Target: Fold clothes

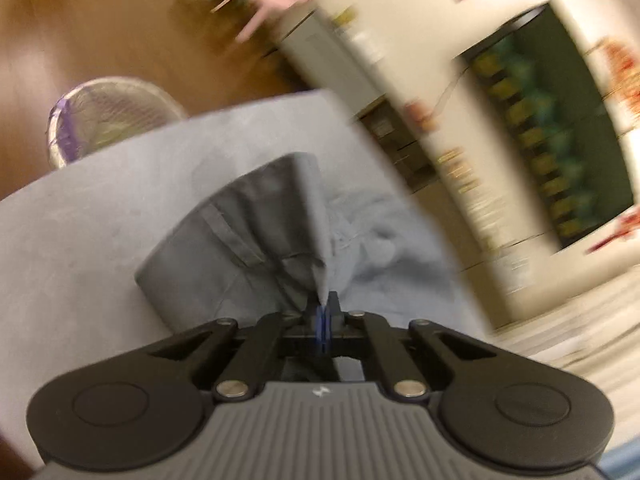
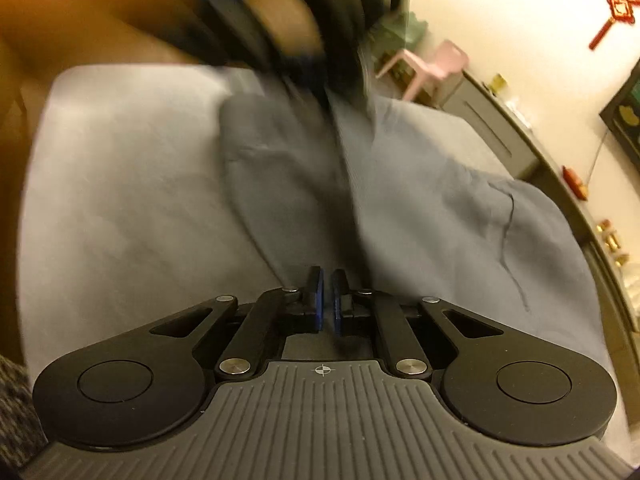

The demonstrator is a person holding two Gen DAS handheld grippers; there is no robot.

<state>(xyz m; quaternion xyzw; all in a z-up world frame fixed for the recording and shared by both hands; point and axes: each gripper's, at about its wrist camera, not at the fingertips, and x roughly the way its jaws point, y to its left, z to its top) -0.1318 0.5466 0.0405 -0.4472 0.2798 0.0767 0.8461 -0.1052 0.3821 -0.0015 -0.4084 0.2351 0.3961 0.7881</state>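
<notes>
The grey garment (image 1: 224,248) lies on the pale grey cloth-covered table (image 1: 80,240), roughly central on that surface, with a lighter, crumpled cloth (image 1: 372,236) just beside it on the side toward the wall cabinet (image 1: 320,52). The left gripper (image 1: 322,312) is clenched on a pinched fold of the grey garment, which rises from the table in a taut peak to the blue pads (image 1: 322,322). The right gripper (image 2: 326,300) stands over the near edge of the garment as seen from the right wrist; its blue pads show a thin gap with fabric beneath, and whether any cloth is caught between them cannot be told, though the jaws read as closed. Judgement: the step in hand is lifting an edge to carry it over for a fold. The next move calls for drawing the held edge across the garment's body, keeping it taut, and laying it level on the table. A basket (image 1: 100,120) sits beyond the table's far edge; a pink chair (image 2: 432,66) stands near the cabinet. Both views are blurred; no brand, label or legible writing can be made out, only a small emblem on each gripper body.
</notes>
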